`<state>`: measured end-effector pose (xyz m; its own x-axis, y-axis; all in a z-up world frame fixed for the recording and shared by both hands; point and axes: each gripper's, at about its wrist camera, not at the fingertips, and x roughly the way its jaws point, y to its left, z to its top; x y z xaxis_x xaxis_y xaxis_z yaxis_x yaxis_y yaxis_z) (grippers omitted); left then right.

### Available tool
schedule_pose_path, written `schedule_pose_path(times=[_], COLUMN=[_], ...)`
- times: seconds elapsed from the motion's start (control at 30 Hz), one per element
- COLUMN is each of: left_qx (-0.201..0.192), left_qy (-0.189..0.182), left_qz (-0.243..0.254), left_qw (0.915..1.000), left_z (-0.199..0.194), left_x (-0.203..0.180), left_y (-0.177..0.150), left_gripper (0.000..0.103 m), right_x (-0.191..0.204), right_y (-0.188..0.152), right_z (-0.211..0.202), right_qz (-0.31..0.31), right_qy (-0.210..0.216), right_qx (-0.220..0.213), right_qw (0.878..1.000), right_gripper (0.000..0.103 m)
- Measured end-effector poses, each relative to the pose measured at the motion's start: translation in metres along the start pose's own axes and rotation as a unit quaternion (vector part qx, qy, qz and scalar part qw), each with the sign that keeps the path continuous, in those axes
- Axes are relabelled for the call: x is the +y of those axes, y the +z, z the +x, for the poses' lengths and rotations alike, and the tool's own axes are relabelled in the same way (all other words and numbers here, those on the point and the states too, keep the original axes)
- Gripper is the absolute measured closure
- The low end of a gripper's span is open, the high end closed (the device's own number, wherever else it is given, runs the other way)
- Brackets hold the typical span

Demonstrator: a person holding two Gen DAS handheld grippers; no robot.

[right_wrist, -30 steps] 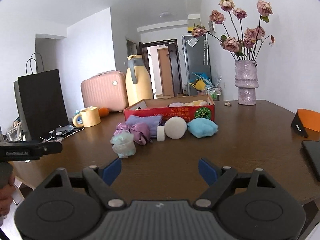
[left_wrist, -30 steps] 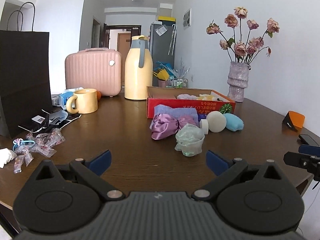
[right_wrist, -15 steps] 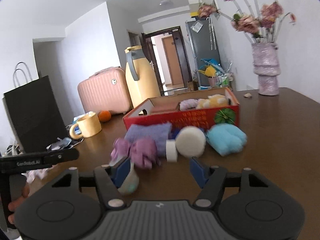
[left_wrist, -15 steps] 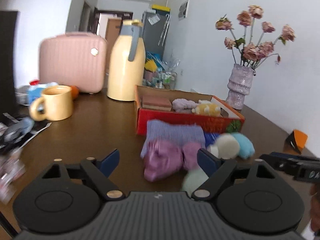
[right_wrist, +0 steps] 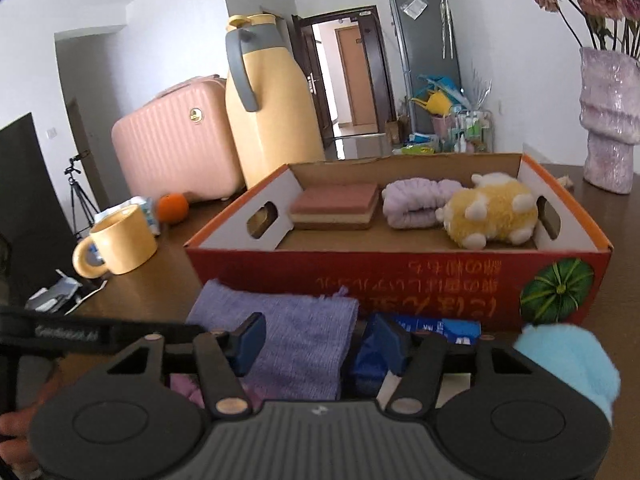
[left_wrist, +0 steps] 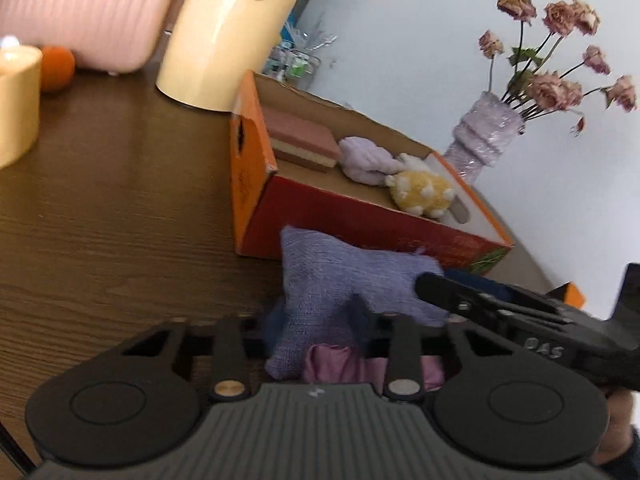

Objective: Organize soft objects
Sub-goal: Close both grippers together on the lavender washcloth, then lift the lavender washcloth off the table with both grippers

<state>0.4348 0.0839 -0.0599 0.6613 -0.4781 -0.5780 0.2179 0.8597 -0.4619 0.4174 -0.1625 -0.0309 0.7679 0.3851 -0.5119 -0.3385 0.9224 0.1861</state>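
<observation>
Both grippers work the purple cloth (right_wrist: 296,340) lying before the red box (right_wrist: 400,272): left gripper (left_wrist: 316,320) has just been closing, pinching its corner; right gripper (right_wrist: 316,340), also just closing, straddles it half-open, probably a 2-handed lift. Brown wooden table (left_wrist: 100,208), cluttered room.

Lilac knitted cloth (right_wrist: 296,336) before a red-orange box (right_wrist: 400,272).
</observation>
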Motion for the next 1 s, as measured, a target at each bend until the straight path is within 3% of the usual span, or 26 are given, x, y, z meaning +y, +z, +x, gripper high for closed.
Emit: schedule_pose_path(times=[0.03,0.1,0.17,0.23,0.3,0.43,0.53,0.7,0.83,1.0], left_qx=[0.000,-0.001,-0.004,-0.008,-0.016,-0.052,-0.079,-0.118,-0.108,-0.074], left_qy=[-0.008,-0.008,-0.009,-0.006,-0.003,-0.010,-0.016,-0.045,-0.063,-0.063], left_qz=[-0.001,0.002,0.002,0.010,0.020,0.041,0.046,0.053,0.024,-0.032], left_qw=[1.0000,1.0000,1.0000,0.9999,0.9997,0.9978,0.9957,0.9906,0.9919,0.9948], left_z=[0.002,0.001,0.000,-0.001,-0.004,-0.023,-0.049,-0.108,-0.140,-0.161], left_x=[0.000,-0.002,-0.004,-0.008,-0.012,-0.024,-0.041,-0.081,-0.101,-0.100], left_y=[0.000,-0.002,-0.002,-0.003,-0.005,0.003,0.012,0.010,-0.021,-0.094], left_gripper=[0.089,0.093,0.097,0.098,0.099,0.099,0.099,0.099,0.099,0.099], right_x=[0.001,0.005,0.012,0.010,0.003,0.001,0.005,0.020,0.028,0.027], right_y=[0.001,0.000,-0.003,-0.004,-0.003,0.001,0.009,0.033,0.034,-0.012], right_z=[0.003,0.007,0.012,0.010,0.009,0.001,-0.015,-0.072,-0.129,-0.181], right_qz=[-0.001,-0.009,-0.038,-0.048,-0.030,-0.023,-0.019,-0.041,-0.054,-0.029], right_qy=[-0.002,0.004,-0.022,-0.040,-0.031,-0.021,-0.017,-0.017,-0.012,0.018], right_qx=[-0.001,-0.001,-0.002,-0.007,-0.014,-0.033,-0.071,-0.131,-0.138,-0.079], right_qw=[1.000,1.000,0.999,0.998,0.999,0.999,0.997,0.990,0.989,0.996], right_gripper=[0.049,0.068,0.088,0.093,0.100,0.102,0.102,0.102,0.102,0.102])
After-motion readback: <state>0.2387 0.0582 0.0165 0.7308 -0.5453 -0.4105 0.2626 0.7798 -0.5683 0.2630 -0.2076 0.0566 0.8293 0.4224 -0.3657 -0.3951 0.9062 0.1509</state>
